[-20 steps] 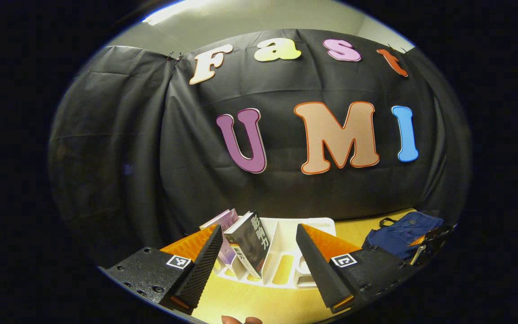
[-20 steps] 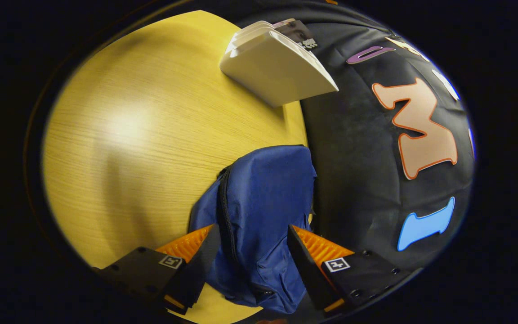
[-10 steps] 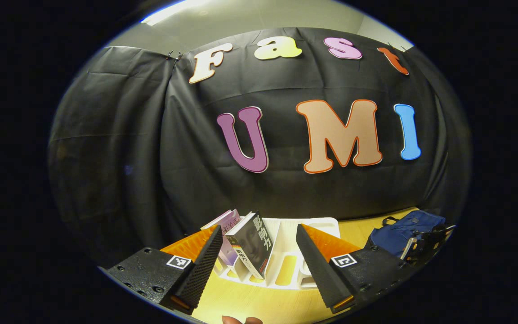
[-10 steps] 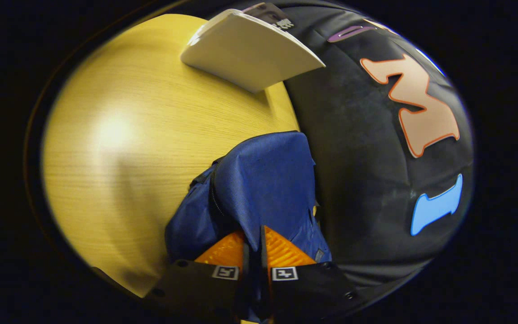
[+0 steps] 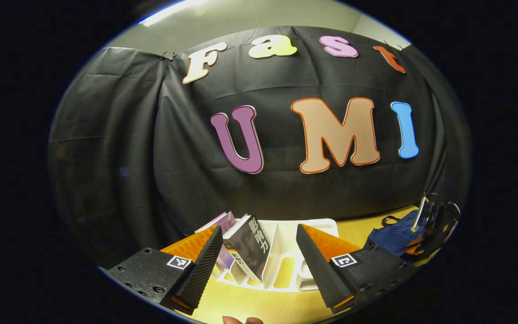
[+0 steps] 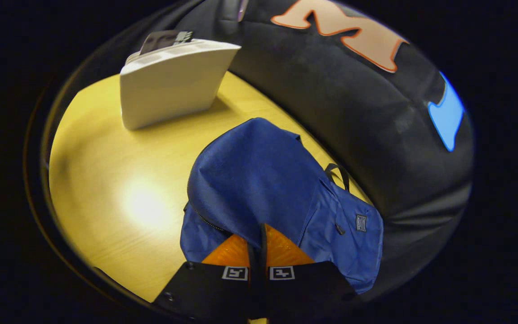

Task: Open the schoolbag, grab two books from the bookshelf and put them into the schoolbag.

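Observation:
The blue schoolbag [image 6: 259, 180] lies on the yellow table [image 6: 119, 198] by the black cloth wall. My right gripper [image 6: 257, 229] is shut on a fold of its top fabric, next to the zipper [image 6: 191, 202]. In the left gripper view the bag [image 5: 394, 236] sits far right, with the right gripper [image 5: 415, 245] on it. The white bookshelf [image 5: 295, 261] holds a leaning black book [image 5: 250, 245] and a purple book [image 5: 225, 222]. My left gripper [image 5: 259, 227] hovers open in front of them, touching nothing.
The bookshelf's white side [image 6: 173, 85] stands left of the bag with a book's top [image 6: 162, 39] poking out. A black carry handle [image 6: 337, 173] lies at the bag's far end. A fingertip [image 5: 241, 320] shows at the bottom edge.
The right gripper, open around the bag one second ago, shut on its fabric, then rose and swung round with the fold held. The left gripper barely shifted.

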The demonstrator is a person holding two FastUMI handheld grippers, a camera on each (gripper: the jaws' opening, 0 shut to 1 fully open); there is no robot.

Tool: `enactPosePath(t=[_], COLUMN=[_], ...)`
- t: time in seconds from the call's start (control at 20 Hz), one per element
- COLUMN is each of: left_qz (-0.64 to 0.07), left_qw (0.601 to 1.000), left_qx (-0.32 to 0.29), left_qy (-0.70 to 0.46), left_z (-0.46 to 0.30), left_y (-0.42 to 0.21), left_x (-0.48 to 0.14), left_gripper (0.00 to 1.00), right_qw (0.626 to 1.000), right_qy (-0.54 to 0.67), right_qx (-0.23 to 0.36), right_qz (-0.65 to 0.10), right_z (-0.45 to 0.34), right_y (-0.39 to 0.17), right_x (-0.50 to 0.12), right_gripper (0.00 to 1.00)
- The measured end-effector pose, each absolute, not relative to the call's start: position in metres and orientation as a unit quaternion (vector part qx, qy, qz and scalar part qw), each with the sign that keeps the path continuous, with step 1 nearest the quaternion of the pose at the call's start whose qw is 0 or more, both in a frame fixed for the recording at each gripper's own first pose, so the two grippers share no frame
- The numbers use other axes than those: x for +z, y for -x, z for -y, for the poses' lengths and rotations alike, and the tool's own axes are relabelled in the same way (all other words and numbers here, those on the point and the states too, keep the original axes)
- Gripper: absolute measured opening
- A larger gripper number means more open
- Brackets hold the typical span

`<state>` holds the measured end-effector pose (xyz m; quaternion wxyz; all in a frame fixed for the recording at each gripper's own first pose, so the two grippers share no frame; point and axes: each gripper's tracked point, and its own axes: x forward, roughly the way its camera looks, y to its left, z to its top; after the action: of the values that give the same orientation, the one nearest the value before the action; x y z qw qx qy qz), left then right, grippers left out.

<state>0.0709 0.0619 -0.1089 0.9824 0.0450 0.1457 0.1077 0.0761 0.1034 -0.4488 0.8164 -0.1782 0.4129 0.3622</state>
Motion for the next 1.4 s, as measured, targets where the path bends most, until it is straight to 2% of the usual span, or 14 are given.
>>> enactPosePath(t=[0.1,0.15,0.2,0.3,0.35,0.45,0.5,0.6,0.7,0.75,0.95,1.2,1.4], left_qz=[-0.147,-0.148,-0.148,-0.148,-0.15,-0.15,-0.149,-0.148,-0.145,-0.145,-0.152,-0.23,-0.332], left_qw=[0.982,0.982,0.982,0.983,0.983,0.982,0.982,0.982,0.982,0.982,0.981,0.97,0.939], left_qx=[0.106,0.105,0.102,0.1,0.101,0.11,0.115,0.12,0.121,0.121,0.12,0.067,0.042], left_qy=[-0.048,-0.05,-0.052,-0.042,-0.03,-0.009,-0.005,-0.004,0.002,0.008,0.025,0.052,0.081], left_z=[-0.066,-0.068,-0.069,-0.073,-0.076,-0.086,-0.091,-0.101,-0.107,-0.111,-0.127,-0.131,-0.141], left_y=[-0.075,-0.077,-0.078,-0.084,-0.086,-0.092,-0.095,-0.102,-0.109,-0.116,-0.146,-0.195,-0.212], left_x=[-0.111,-0.113,-0.114,-0.114,-0.115,-0.115,-0.115,-0.113,-0.11,-0.11,-0.108,-0.148,-0.219], left_gripper=[0.96,1.0,0.96,1.0,0.96,0.96,1.0,0.96,1.0,0.96,0.96,0.96,0.98], right_qw=[0.828,0.834,0.84,0.85,0.854,0.86,0.861,0.86,0.857,0.855,0.847,0.848,0.849], right_qy=[0.119,0.088,0.058,-0.005,-0.036,-0.099,-0.127,-0.181,-0.228,-0.248,-0.284,-0.279,-0.276], right_qx=[0.342,0.331,0.317,0.286,0.27,0.235,0.221,0.192,0.168,0.156,0.13,0.134,0.134], right_qz=[-0.428,-0.433,-0.437,-0.443,-0.444,-0.443,-0.44,-0.437,-0.431,-0.428,-0.43,-0.431,-0.43], right_z=[-0.102,-0.101,-0.098,-0.091,-0.085,-0.073,-0.066,-0.054,-0.042,-0.038,-0.029,-0.032,-0.032], right_y=[-0.084,-0.092,-0.099,-0.113,-0.118,-0.133,-0.141,-0.152,-0.16,-0.162,-0.165,-0.163,-0.165], right_x=[-0.432,-0.426,-0.418,-0.401,-0.39,-0.37,-0.364,-0.357,-0.348,-0.347,-0.342,-0.346,-0.345], right_gripper=[0.04,0.04,0.04,0.04,0.04,0.02,0.02,0.04,0.05,0.02,0.03,0.03,0.03])
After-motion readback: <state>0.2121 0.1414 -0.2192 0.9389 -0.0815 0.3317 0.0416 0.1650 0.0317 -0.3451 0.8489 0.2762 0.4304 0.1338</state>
